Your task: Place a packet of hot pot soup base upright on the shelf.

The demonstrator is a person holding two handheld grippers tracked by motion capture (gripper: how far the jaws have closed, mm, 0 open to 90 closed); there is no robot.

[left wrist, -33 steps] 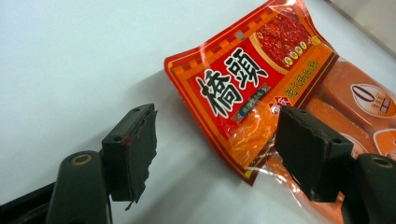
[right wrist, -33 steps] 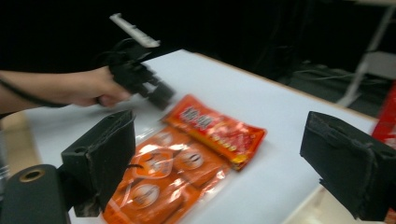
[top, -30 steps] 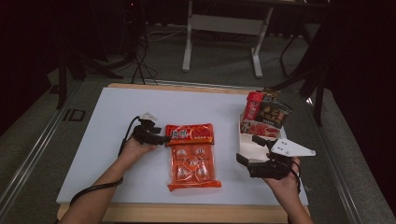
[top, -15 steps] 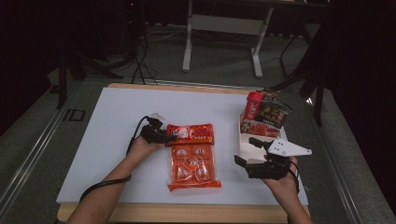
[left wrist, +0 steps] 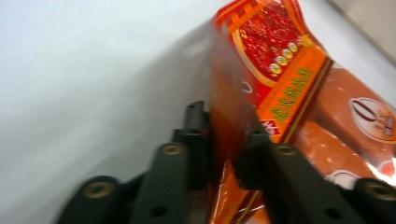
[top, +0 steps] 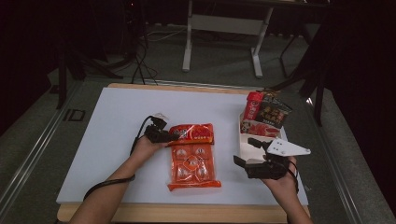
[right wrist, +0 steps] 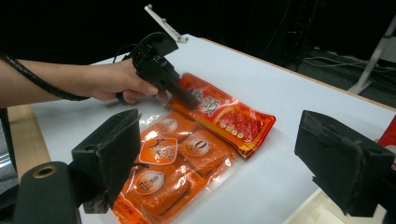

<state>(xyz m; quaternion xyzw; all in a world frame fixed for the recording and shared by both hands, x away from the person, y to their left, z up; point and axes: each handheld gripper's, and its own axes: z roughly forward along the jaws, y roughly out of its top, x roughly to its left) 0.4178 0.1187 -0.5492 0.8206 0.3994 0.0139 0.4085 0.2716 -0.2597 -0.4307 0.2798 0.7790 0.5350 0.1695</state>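
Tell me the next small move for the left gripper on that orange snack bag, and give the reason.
Probably lift the bag slightly and carry it toward the white box. The left gripper has just been closing, and its jaws now pinch the top edge of the orange snack bag, which lies flat on the white table. The right gripper waits open beside the box, which already holds other packets.

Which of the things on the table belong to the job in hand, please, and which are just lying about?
In the job:
- red snack packet, its edge pinched in the left gripper, whose jaws have just been closing
- orange packet under it

Lying about:
- white box of snack bags at the table's right
- right gripper, open, holding nothing
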